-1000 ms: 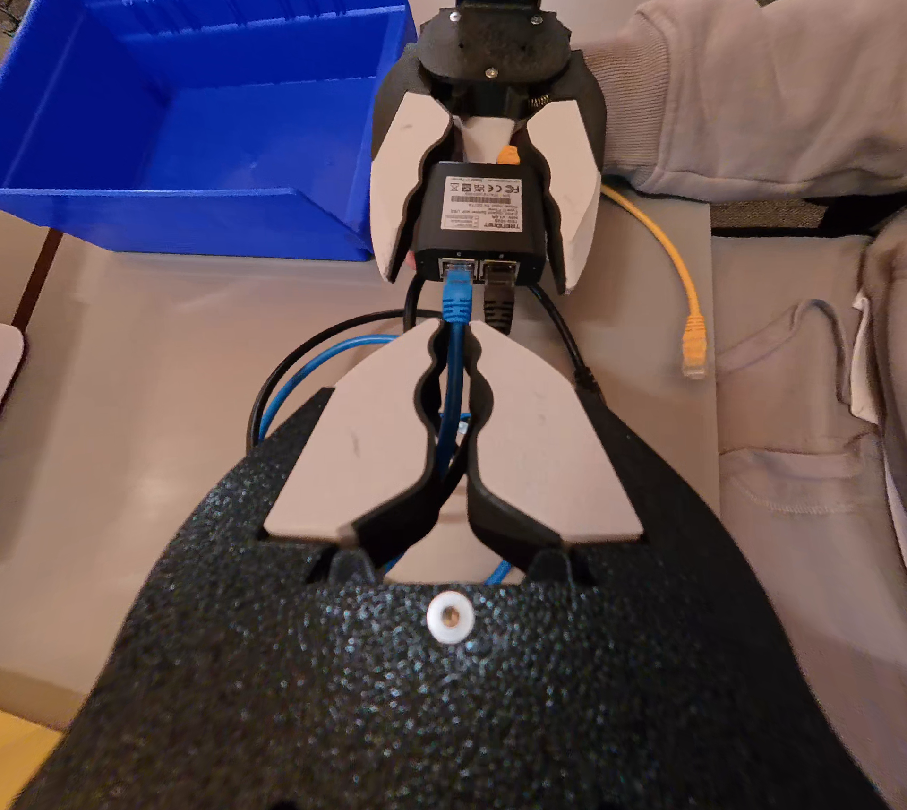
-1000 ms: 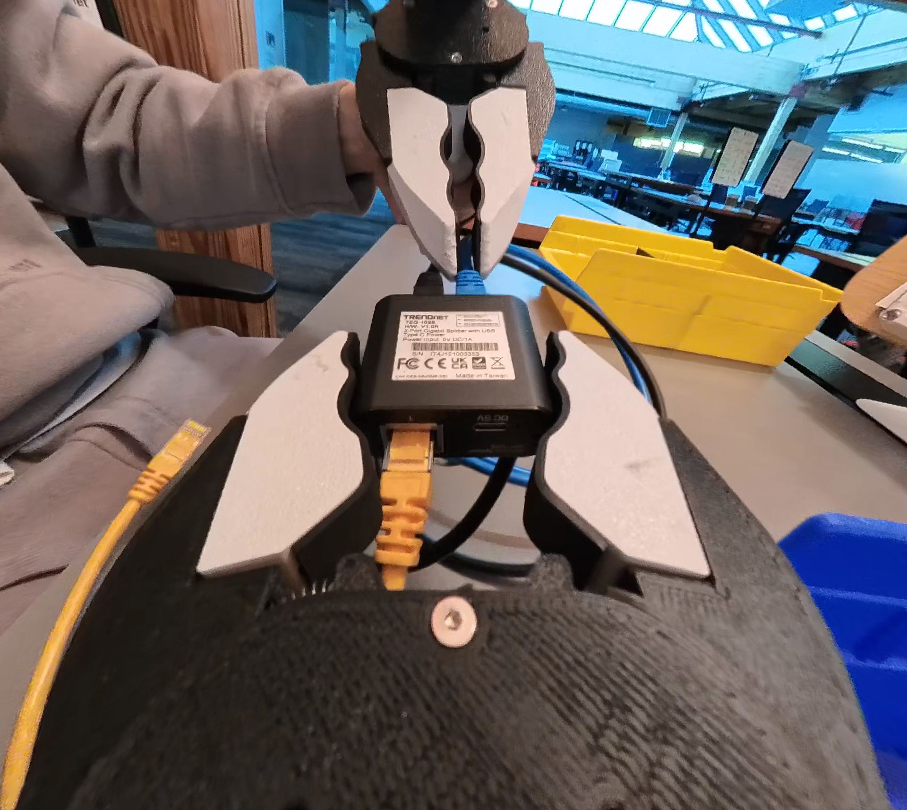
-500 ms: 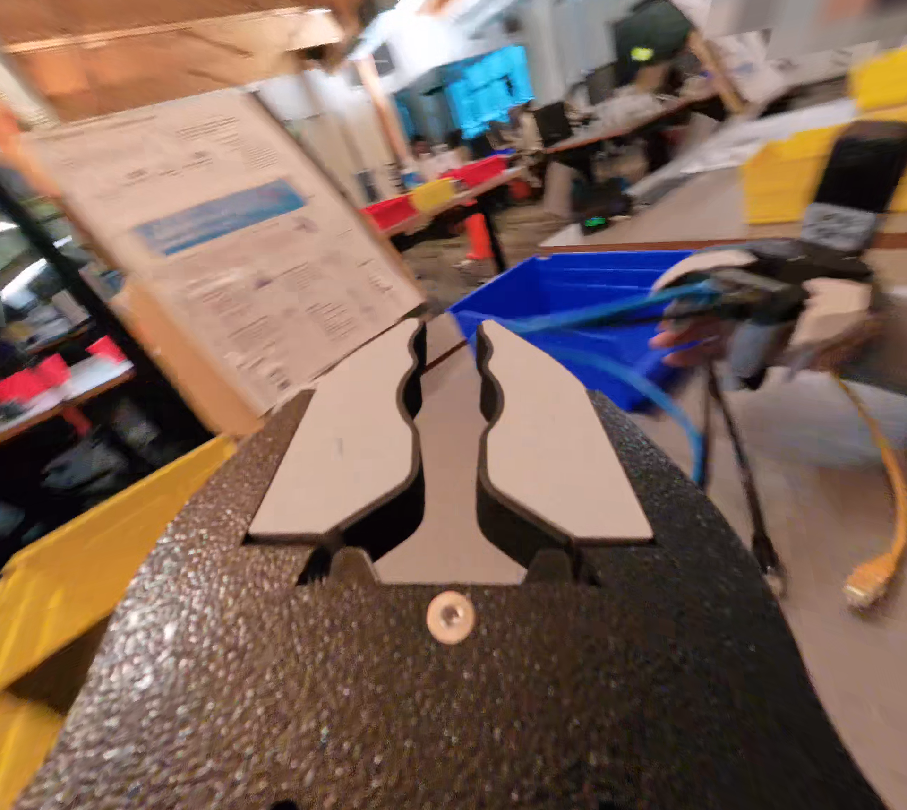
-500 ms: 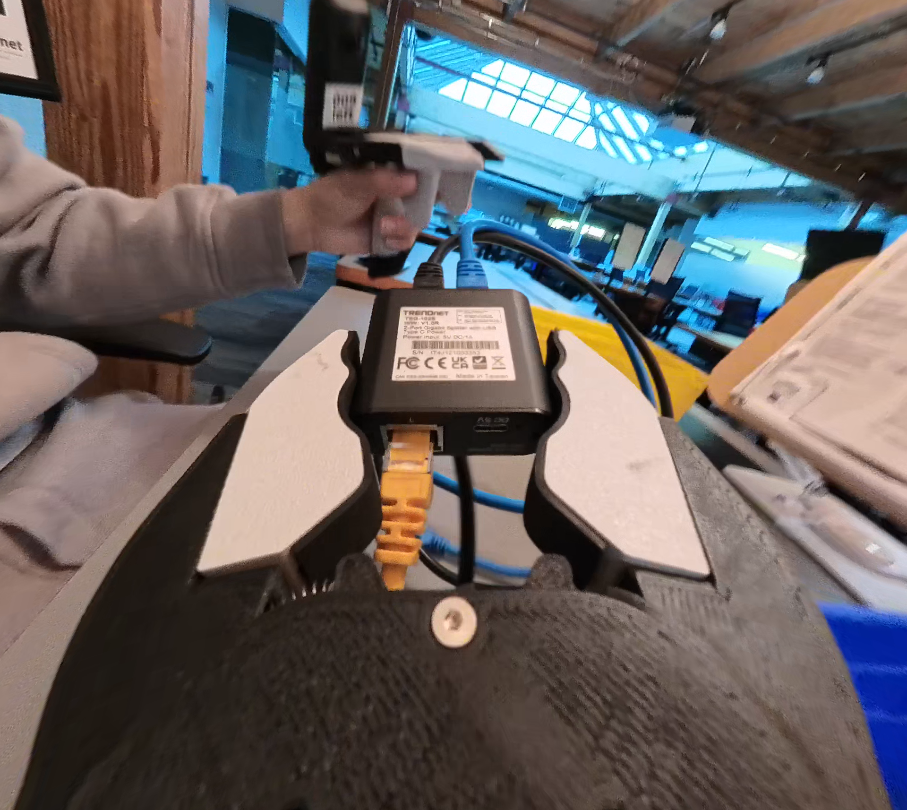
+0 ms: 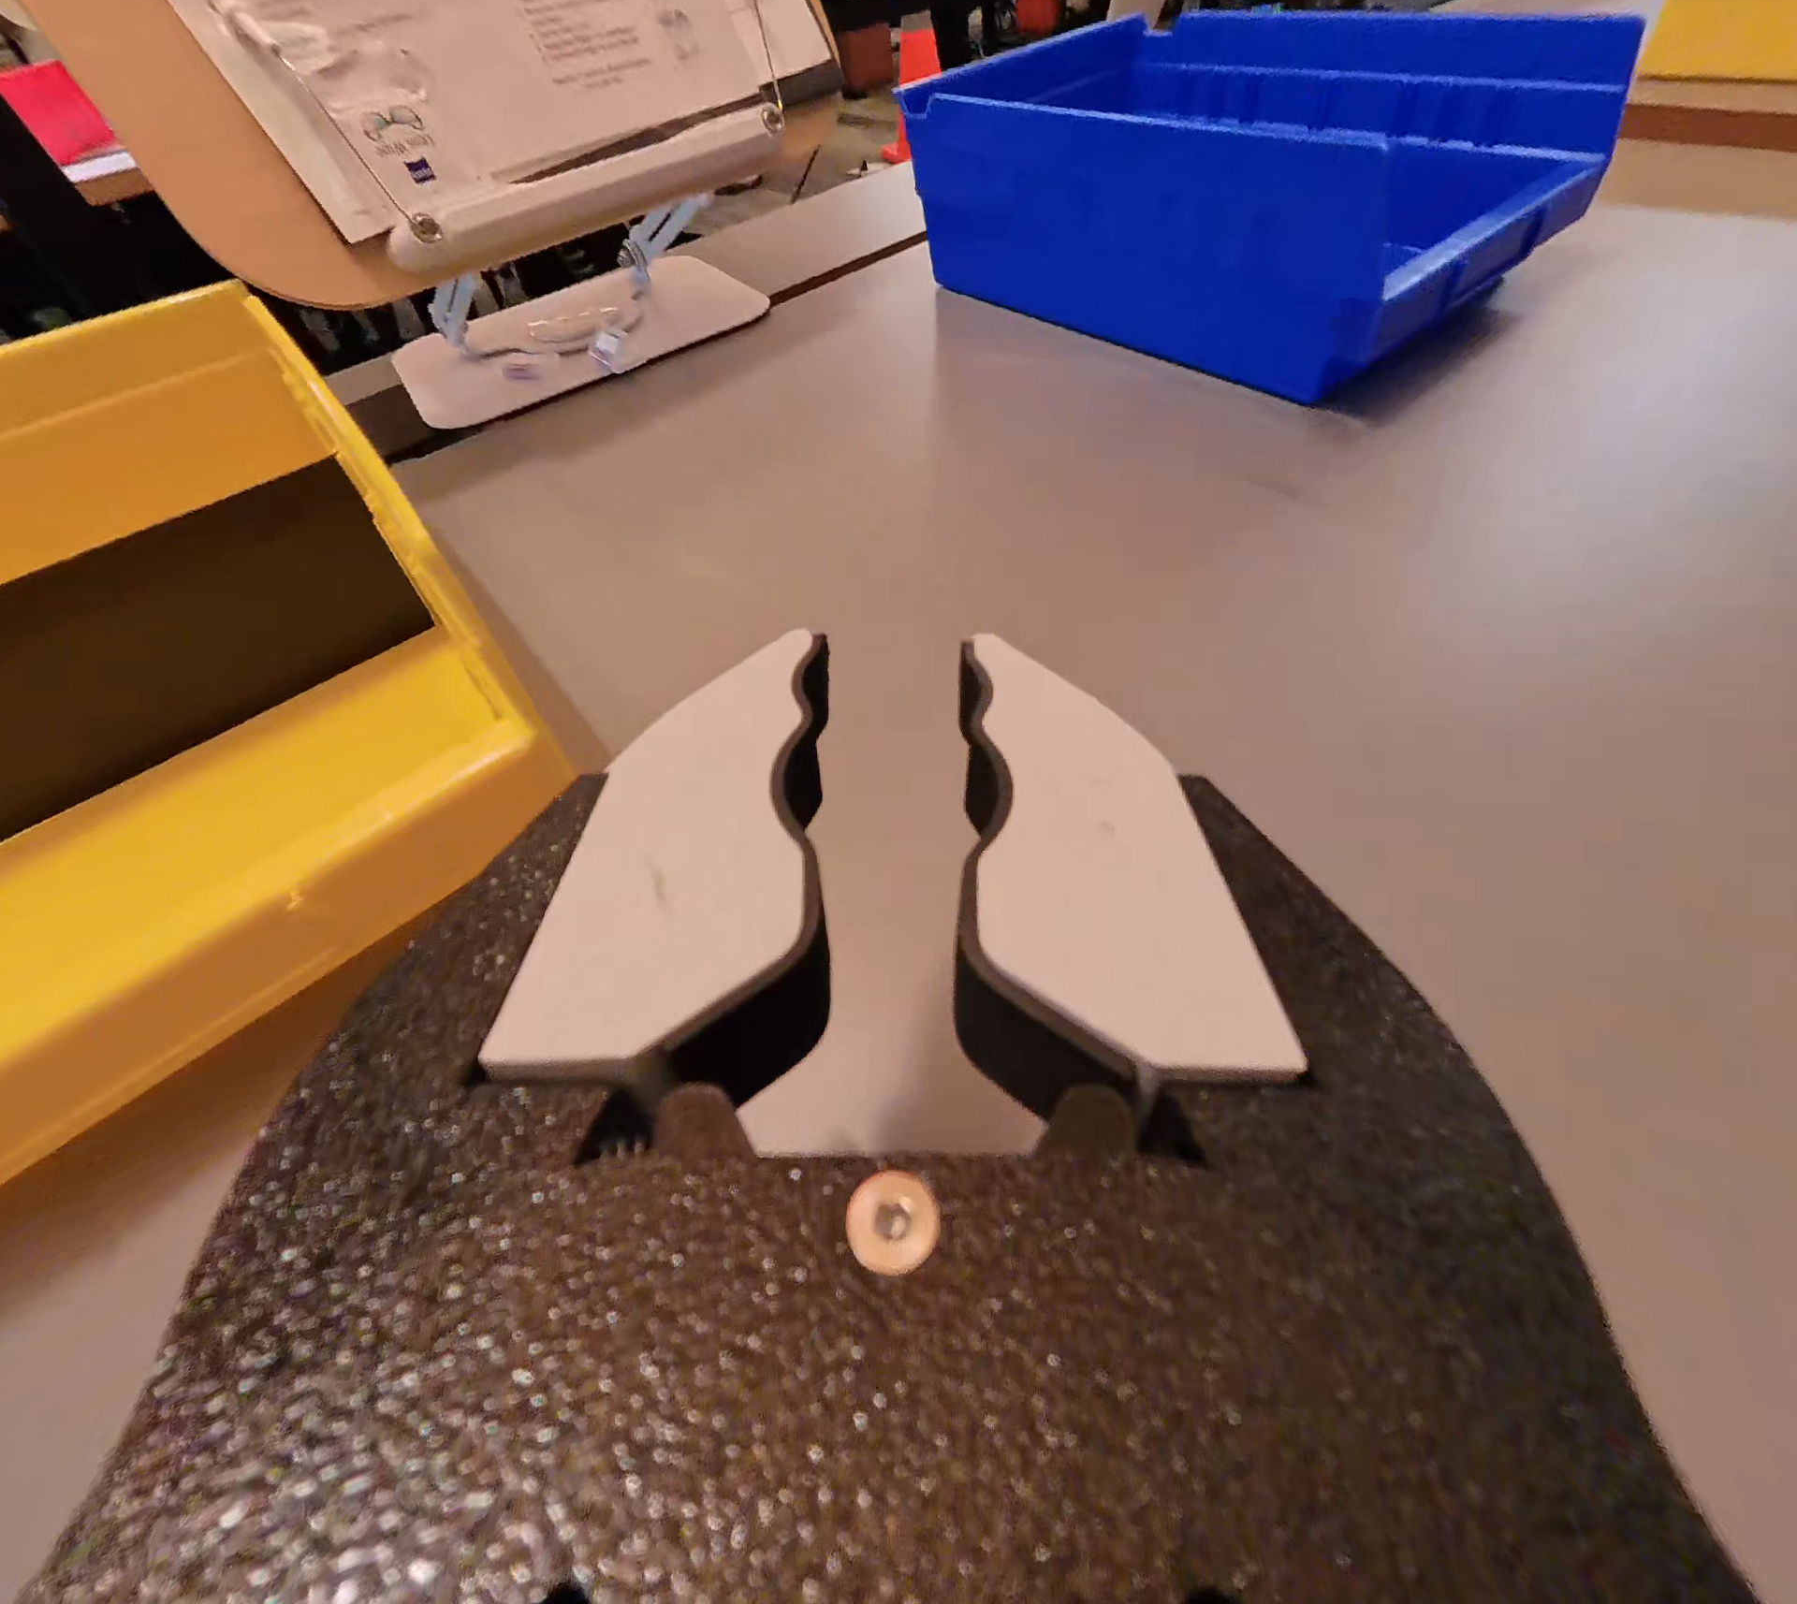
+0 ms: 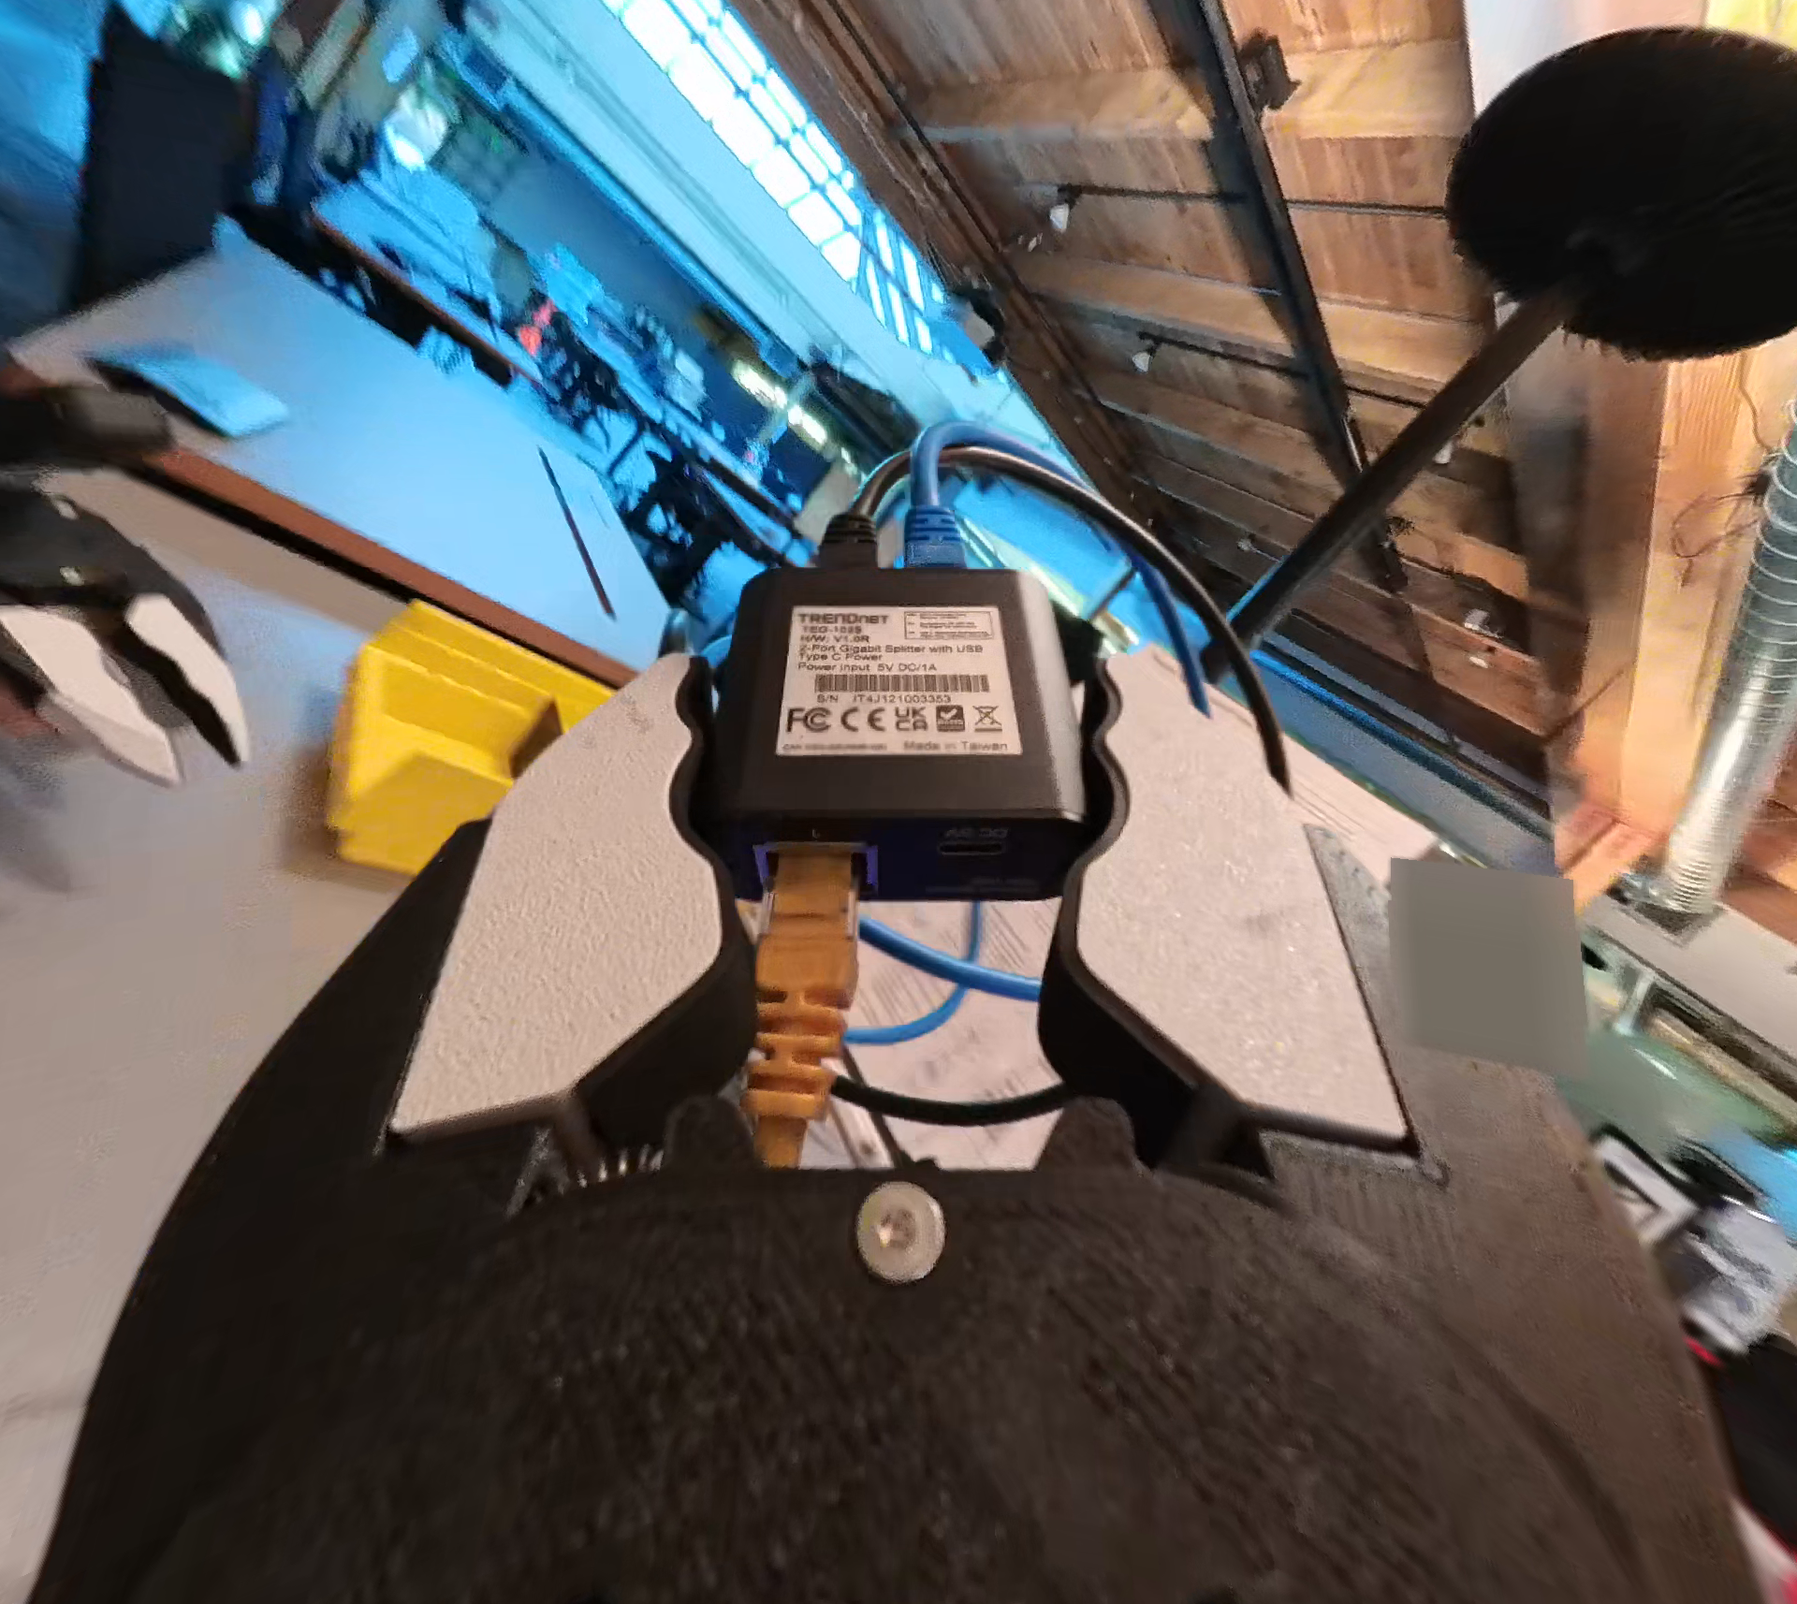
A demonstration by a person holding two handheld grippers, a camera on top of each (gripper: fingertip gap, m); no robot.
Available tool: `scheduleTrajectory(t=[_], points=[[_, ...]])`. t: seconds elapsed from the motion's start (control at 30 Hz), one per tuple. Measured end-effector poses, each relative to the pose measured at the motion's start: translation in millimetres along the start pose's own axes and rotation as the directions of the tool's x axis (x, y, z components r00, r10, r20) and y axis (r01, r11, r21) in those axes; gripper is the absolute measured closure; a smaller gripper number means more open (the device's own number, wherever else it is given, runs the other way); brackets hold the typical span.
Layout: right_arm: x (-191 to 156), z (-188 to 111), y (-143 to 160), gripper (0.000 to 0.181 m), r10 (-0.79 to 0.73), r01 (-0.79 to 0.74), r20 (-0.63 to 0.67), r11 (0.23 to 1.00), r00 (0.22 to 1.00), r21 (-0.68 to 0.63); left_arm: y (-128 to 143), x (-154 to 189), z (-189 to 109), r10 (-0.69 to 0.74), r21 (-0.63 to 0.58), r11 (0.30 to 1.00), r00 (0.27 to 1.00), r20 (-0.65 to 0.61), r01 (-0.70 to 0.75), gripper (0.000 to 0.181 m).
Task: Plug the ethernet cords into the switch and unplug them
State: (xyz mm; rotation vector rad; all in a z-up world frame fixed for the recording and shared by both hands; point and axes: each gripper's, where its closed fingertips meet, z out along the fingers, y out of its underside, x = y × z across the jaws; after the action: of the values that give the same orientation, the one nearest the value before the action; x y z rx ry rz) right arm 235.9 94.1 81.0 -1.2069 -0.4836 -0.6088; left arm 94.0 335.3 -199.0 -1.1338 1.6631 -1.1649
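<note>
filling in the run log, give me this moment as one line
left gripper: open, empty, over table | right gripper: shut on switch | yellow, blue, black cords: plugged in

Left looks low across table (image 5: 1070,536); right tilts, seemingly ceilingward.

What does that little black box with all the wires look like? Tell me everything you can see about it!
The switch is a small, smooth black plastic box with rounded corners and a white sticker on top. The right gripper squeezes it on both sides, holding it in the air. A yellow cord is plugged into the near side, beside a small empty slot. A blue cord and a black cord plug into the far side.
</note>
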Motion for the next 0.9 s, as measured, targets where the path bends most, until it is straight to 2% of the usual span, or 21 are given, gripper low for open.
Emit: scheduleTrajectory(t=[0.1,0.2,0.33,0.4,0.47,0.57,0.63,0.7,0.77,0.83,0.87,0.9], points=[[32,-12,28,0.108,-0.145,0.137,-0.027,0.972,0.989,-0.191,3,-1,8,0.014,-0.020,1.000,0.999,-0.029,-0.015,0.156],[46,-22,79,0.108,-0.198,0.163,-0.068,0.922,0.978,-0.352,4,1,21,0.008,-0.039,0.999,0.997,-0.072,-0.011,0.156],[33,-33,160,0.108,-0.191,0.084,-0.197,0.888,0.962,-0.453,3,10,40,0.003,-0.037,0.999,0.992,-0.128,-0.008,0.156],[22,-39,192,0.108,-0.161,0.014,-0.277,0.884,0.947,-0.467,8,17,45,0.013,-0.060,0.998,0.988,-0.153,-0.023,0.154],[9,-47,224,0.108,-0.184,-0.006,-0.306,0.849,0.934,-0.528,14,24,47,0.008,-0.076,0.997,0.983,-0.182,-0.022,0.154],[-9,-60,264,0.107,-0.244,-0.005,-0.295,0.762,0.924,-0.647,14,29,45,0.030,-0.071,0.996,0.979,-0.203,-0.046,0.154],[-25,-68,287,0.108,-0.216,-0.040,-0.251,0.679,0.944,-0.733,13,31,45,0.024,-0.064,0.997,0.978,-0.207,-0.038,0.154],[-40,-80,310,0.108,-0.180,-0.050,-0.179,0.556,0.967,-0.830,13,34,46,0.031,-0.068,0.997,0.976,-0.217,-0.046,0.154],[-59,-95,332,0.105,-0.061,-0.076,-0.109,0.404,0.992,-0.912,14,36,46,0.034,-0.073,0.996,0.974,-0.223,-0.051,0.154],[-77,-107,339,0.100,0.073,-0.085,-0.066,0.289,0.995,-0.953,13,39,46,0.030,-0.071,0.996,0.971,-0.235,-0.048,0.154],[-76,-107,334,0.093,0.078,-0.063,-0.043,0.278,0.996,-0.959,14,39,46,0.034,-0.071,0.996,0.971,-0.236,-0.053,0.154],[-70,-105,324,0.096,0.048,-0.033,-0.019,0.301,0.999,-0.953,14,40,46,0.039,-0.071,0.996,0.971,-0.235,-0.057,0.154]])
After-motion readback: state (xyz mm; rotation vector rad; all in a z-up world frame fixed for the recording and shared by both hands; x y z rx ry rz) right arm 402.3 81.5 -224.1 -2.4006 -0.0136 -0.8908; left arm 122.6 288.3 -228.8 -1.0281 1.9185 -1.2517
